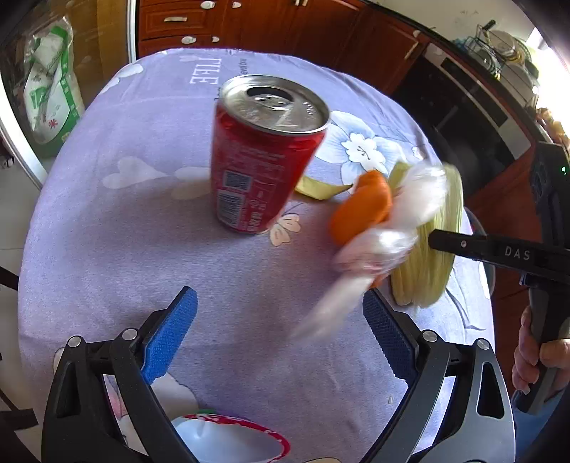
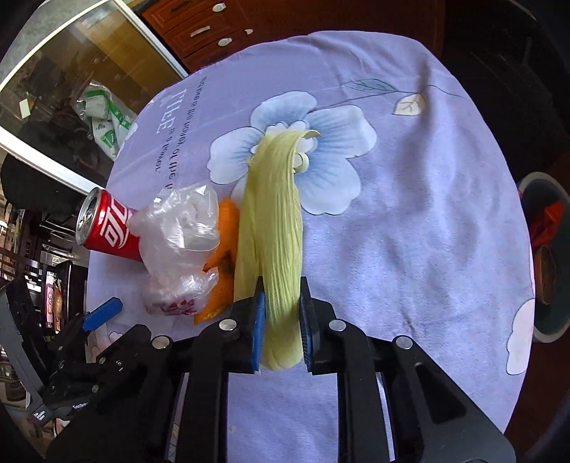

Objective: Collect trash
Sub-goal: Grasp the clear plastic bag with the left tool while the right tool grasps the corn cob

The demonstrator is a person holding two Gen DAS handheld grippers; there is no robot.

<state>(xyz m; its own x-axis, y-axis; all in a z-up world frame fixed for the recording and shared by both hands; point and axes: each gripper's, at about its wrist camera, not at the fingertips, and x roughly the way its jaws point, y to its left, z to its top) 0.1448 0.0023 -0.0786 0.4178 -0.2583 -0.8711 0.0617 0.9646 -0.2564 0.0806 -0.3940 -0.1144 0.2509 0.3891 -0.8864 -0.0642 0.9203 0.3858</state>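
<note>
A home kitchen: wooden cabinets (image 1: 221,21) with drawers at the top, a dish rack (image 1: 498,50) upper right, a floral cloth (image 2: 409,213) over the surface.

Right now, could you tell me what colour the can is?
The can is red with a silver top, clearest in the left wrist view.

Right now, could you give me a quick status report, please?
Right gripper shut on corn husk. Left gripper open, empty. Red can, plastic bag, orange peel remain on table.

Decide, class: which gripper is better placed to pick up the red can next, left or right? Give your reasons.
Left, probably. The left gripper is open and empty, with the red can standing just ahead of it. The right gripper is shut on the corn husk, so it is busy.
</note>
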